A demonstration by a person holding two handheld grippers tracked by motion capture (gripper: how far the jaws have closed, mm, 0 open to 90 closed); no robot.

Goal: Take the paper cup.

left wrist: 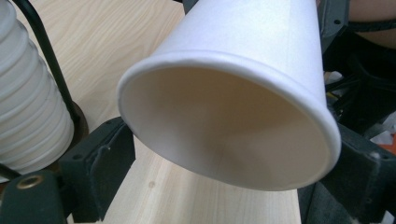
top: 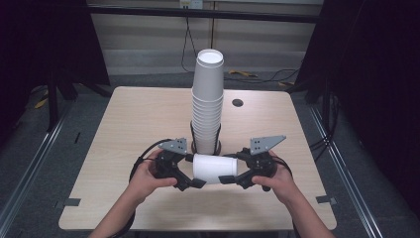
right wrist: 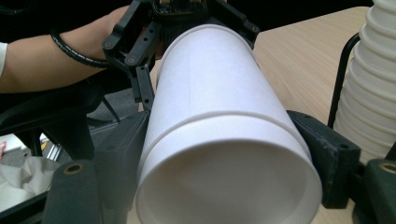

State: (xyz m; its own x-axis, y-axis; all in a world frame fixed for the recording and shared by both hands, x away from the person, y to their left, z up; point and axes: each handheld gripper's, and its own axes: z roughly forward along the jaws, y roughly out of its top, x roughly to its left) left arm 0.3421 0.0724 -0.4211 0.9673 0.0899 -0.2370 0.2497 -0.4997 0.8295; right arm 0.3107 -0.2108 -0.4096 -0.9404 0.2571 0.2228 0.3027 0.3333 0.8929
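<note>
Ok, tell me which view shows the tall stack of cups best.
The high view: there the cup stack shows whole, upright in its black wire holder behind the grippers. The left gripper view catches a few ribbed rims at its left edge, and the right gripper view a slice at its right edge.

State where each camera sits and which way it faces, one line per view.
High view: above the person's side, looking forward and down on the table; left hand and right hand bring the left gripper and right gripper onto the lying paper cup.
Left gripper view: rides that gripper, looks into the cup's mouth; own fingers flank the rim.
Right gripper view: looks along the cup toward the left gripper; own fingers flank it.
Shared: both gripper views show the cup and the cup stack.
</note>
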